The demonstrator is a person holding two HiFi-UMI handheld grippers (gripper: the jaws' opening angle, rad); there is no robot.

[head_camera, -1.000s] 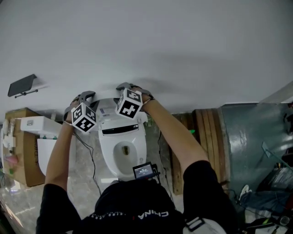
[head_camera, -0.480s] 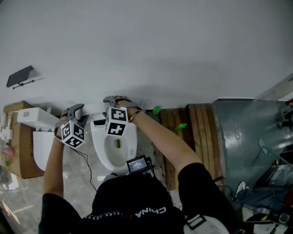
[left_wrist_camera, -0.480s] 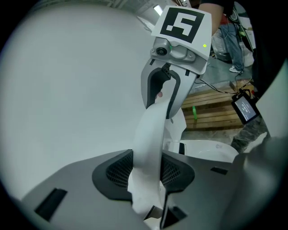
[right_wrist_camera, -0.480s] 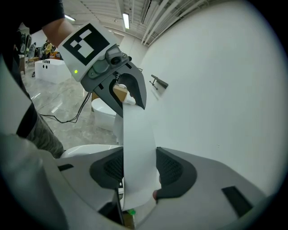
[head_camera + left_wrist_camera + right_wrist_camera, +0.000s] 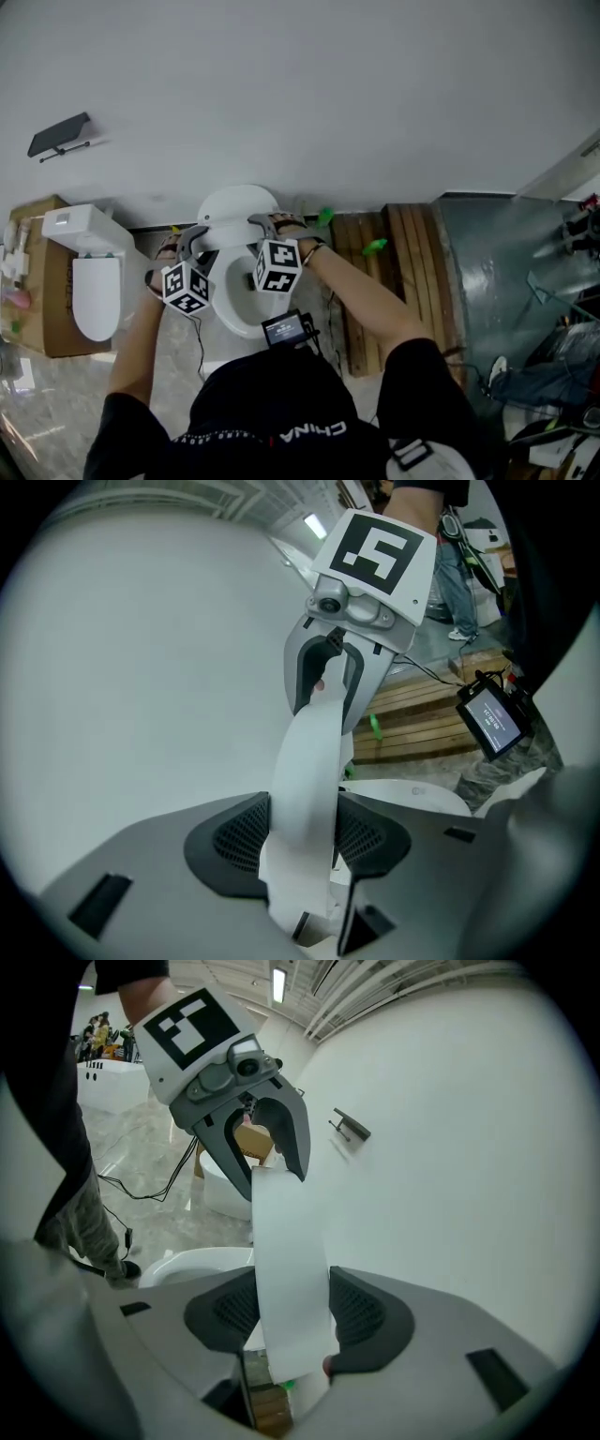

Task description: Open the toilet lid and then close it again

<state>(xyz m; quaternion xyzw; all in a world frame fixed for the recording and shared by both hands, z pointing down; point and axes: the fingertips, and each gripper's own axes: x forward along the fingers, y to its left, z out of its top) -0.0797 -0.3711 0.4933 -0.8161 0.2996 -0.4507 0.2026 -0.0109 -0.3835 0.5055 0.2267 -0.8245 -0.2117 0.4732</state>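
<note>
I have the left tongs (image 5: 194,236) and right tongs (image 5: 265,222) each gripping the front rim of the toilet lid (image 5: 236,201), though both sets of jaws have just been opening. The lid stands tilted, partly raised over the bowl (image 5: 232,298).

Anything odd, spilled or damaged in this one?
Nothing spilled or broken. The setting is unusual: a second toilet stands by a cardboard box on the left, wooden planks lie right of the main toilet, and a cable trails across the floor.
</note>
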